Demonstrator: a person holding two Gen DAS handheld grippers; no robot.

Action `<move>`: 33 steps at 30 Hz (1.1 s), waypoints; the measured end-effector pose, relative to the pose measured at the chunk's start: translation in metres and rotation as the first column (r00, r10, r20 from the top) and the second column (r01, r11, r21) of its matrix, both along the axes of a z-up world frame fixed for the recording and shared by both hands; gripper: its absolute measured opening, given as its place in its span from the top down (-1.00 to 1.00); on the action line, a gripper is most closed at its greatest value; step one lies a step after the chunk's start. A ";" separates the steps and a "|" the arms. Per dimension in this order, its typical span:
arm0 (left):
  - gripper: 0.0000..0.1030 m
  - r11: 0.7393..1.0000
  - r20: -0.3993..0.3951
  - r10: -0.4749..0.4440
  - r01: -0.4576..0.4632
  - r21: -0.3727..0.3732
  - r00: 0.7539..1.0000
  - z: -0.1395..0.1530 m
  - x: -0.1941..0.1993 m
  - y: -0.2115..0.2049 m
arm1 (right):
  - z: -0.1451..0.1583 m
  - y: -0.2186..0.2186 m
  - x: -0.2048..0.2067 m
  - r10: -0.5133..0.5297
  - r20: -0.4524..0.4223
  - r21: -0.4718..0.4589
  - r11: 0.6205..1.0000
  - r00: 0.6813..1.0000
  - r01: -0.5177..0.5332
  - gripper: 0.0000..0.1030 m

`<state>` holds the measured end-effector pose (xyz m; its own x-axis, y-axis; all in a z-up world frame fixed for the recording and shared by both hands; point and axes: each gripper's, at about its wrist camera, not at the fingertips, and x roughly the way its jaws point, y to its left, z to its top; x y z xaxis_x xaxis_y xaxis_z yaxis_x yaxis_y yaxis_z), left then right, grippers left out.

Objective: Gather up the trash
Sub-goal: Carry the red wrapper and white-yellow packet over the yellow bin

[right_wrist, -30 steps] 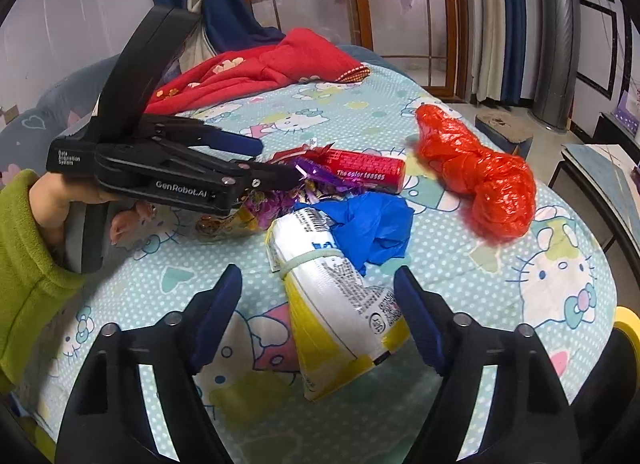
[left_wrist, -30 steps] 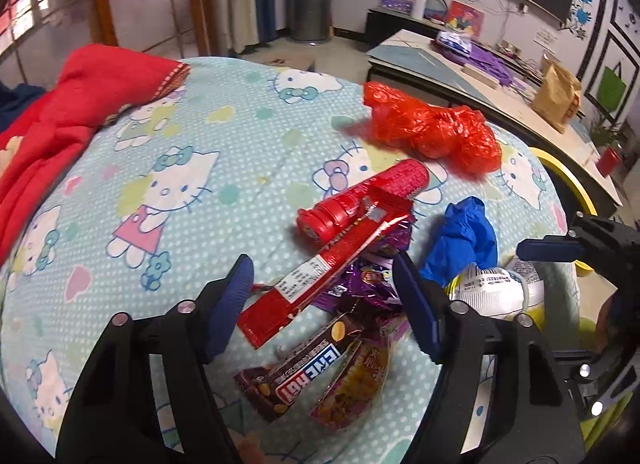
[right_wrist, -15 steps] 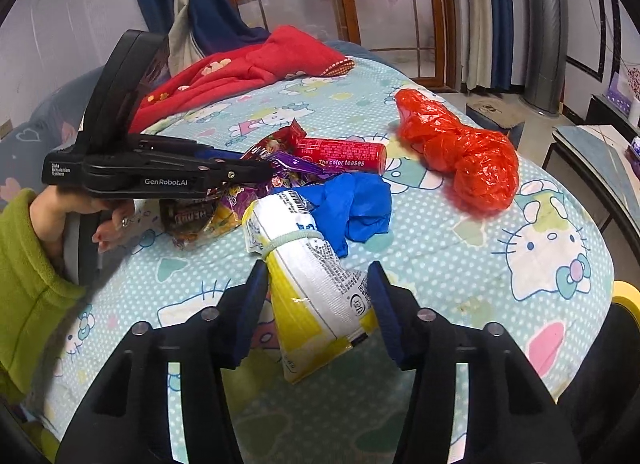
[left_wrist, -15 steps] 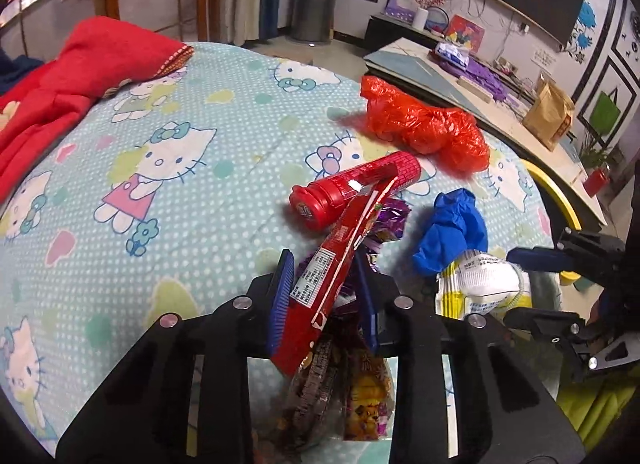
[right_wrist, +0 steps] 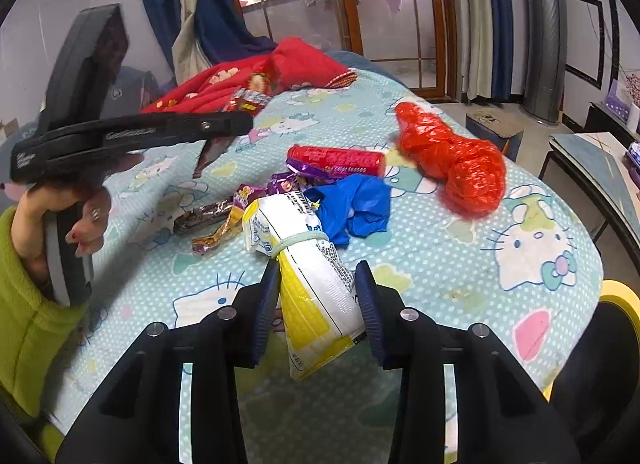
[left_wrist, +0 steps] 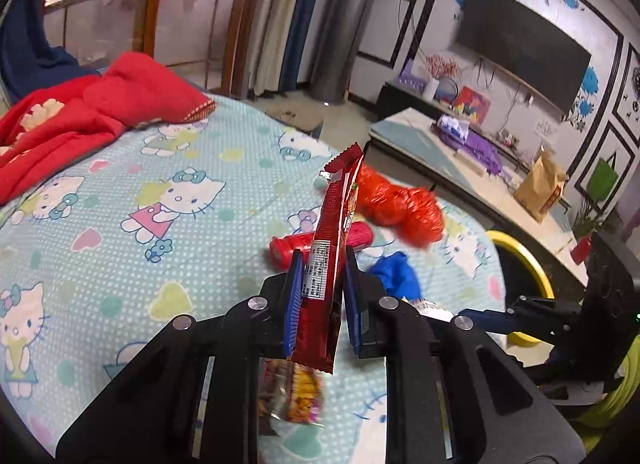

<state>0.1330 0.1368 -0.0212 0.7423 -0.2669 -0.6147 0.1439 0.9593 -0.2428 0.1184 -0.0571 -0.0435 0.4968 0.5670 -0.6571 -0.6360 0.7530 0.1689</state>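
While your left gripper (left_wrist: pixel 320 296) has just been closing, its jaws now pinch the long red wrapper (left_wrist: pixel 334 236), which stands up clear of the bedspread (left_wrist: pixel 120 264). Your right gripper (right_wrist: pixel 318 308) has also been closing, and its jaws now clasp the yellow-and-white bag (right_wrist: pixel 316 288), whose front end appears to rest on the cover. So you have two pieces in hand, neither yet dropped anywhere. Taking the red tube (right_wrist: pixel 336 160) as your mark: the crumpled red plastic bag (right_wrist: pixel 456 160) lies just right of it, the blue glove (right_wrist: pixel 356 208) just in front, and the purple and brown wrappers (right_wrist: pixel 224 220) in front and to its left. I judge the job barely begun; all of those remain.
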 end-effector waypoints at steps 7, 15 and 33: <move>0.75 1.000 0.041 0.008 -0.008 0.003 0.999 0.014 -0.015 -0.021 | 0.017 -0.020 0.001 -0.041 0.021 0.046 0.998 0.999 0.040 0.29; 0.75 0.999 0.100 -0.032 0.029 0.024 0.994 0.033 -0.027 -0.049 | 0.035 -0.047 0.005 -0.092 0.057 0.073 0.993 0.994 0.088 0.30; 0.75 0.991 0.093 -0.136 0.134 0.023 0.986 0.033 -0.027 -0.096 | 0.049 -0.113 0.011 -0.229 0.101 0.110 0.970 0.968 0.218 0.30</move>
